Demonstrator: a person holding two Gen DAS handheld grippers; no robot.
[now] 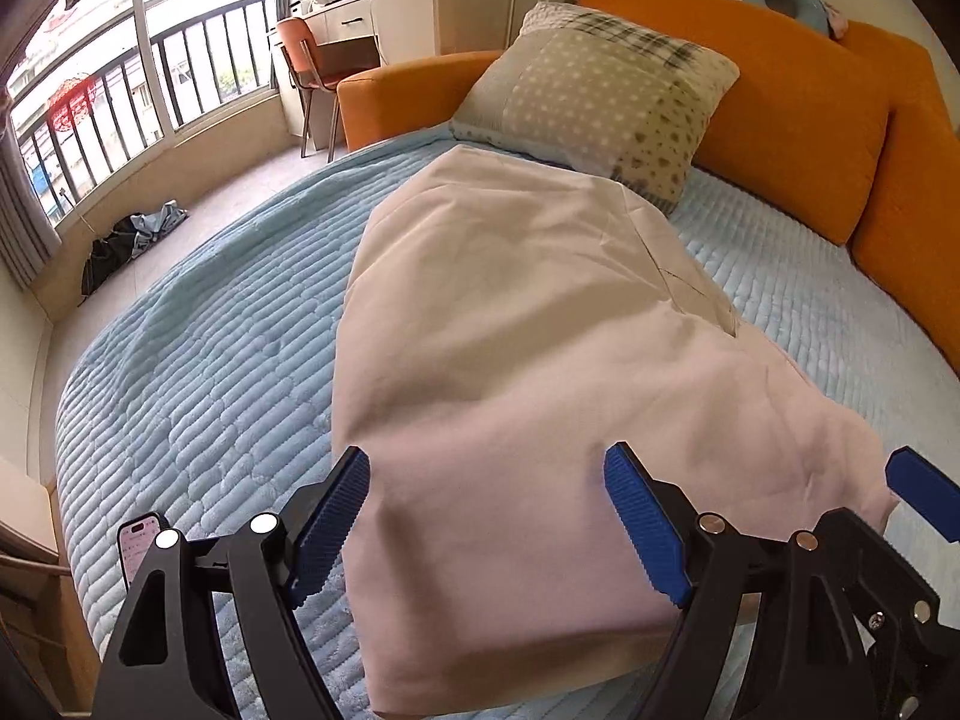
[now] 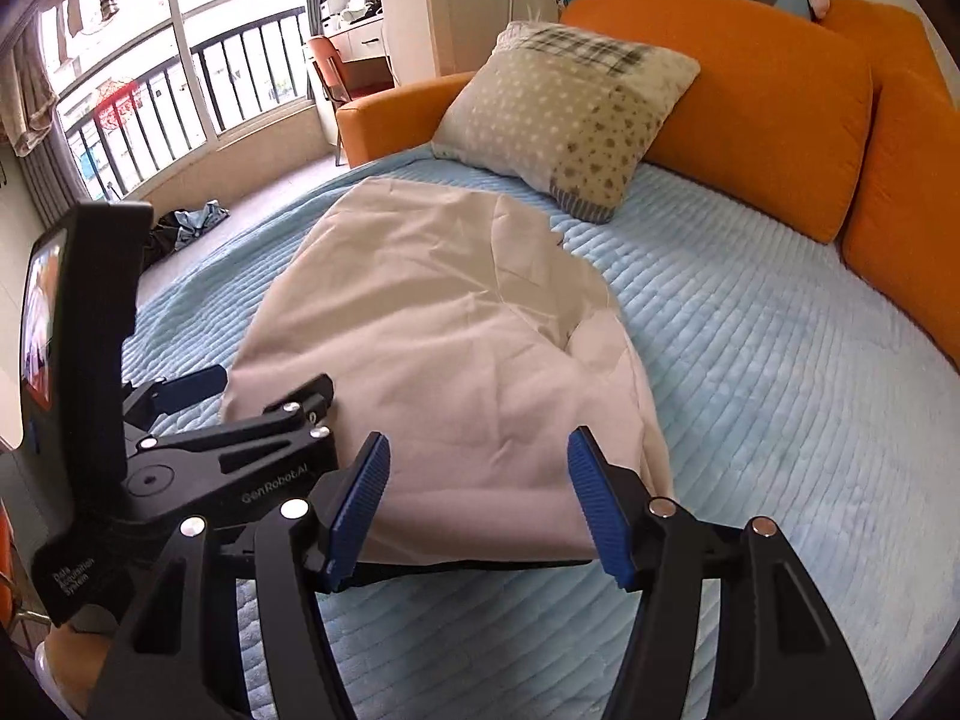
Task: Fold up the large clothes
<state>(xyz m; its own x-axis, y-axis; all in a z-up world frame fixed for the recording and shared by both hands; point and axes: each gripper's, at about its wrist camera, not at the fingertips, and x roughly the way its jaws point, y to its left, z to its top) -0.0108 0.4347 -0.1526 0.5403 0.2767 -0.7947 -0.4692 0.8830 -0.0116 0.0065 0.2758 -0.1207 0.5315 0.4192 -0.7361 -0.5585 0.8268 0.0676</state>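
A pale pink garment point(image 1: 510, 372) lies folded lengthwise in a long strip on the light blue quilted bed point(image 1: 198, 372); it also shows in the right wrist view point(image 2: 444, 348). My left gripper point(image 1: 486, 516) is open, its blue pads either side of the garment's near end, just above it. My right gripper point(image 2: 477, 498) is open over the garment's near right edge. The right gripper's fingers point(image 1: 924, 492) show at the right of the left wrist view. The left gripper body point(image 2: 198, 450) shows at the left of the right wrist view.
A patterned pillow point(image 1: 600, 96) leans on orange cushions point(image 1: 798, 114) at the bed's far end. A phone point(image 1: 135, 546) lies on the bed at the near left. A chair point(image 1: 306, 72) and dark clothes point(image 1: 126, 240) are on the floor by the balcony window.
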